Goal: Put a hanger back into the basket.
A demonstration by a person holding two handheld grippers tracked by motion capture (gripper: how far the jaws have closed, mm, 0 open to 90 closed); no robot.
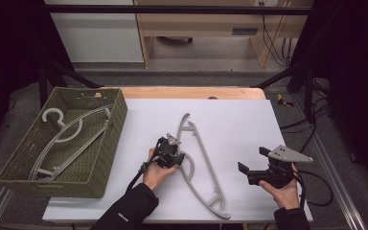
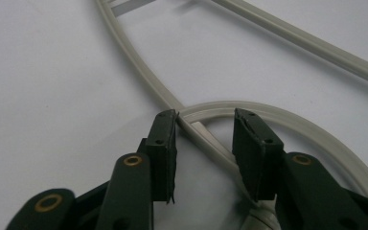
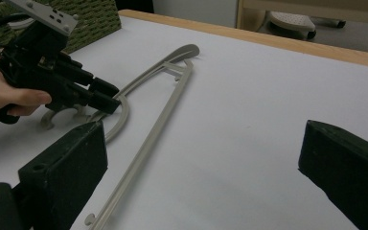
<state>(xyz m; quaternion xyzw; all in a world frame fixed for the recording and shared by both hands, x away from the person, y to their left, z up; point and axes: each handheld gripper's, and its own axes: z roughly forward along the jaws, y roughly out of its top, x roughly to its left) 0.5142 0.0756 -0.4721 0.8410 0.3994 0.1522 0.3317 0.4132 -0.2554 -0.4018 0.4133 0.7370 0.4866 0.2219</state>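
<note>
Left gripper (image 1: 176, 154) low astride hanger (image 1: 203, 163)

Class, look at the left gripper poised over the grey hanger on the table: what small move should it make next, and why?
Probably close the jaws a little more. The left gripper straddles the hanger where its hook meets the shoulder bar, but a gap shows beside each pad, so nothing is gripped yet. Another hanger already lies in the basket, which suggests where this one goes.

Table with a white top and two loads

The white-covered table (image 1: 249, 120) carries a grey hanger (image 1: 202, 163) lying flat and a green woven basket (image 1: 108, 139) at its left edge.
</note>
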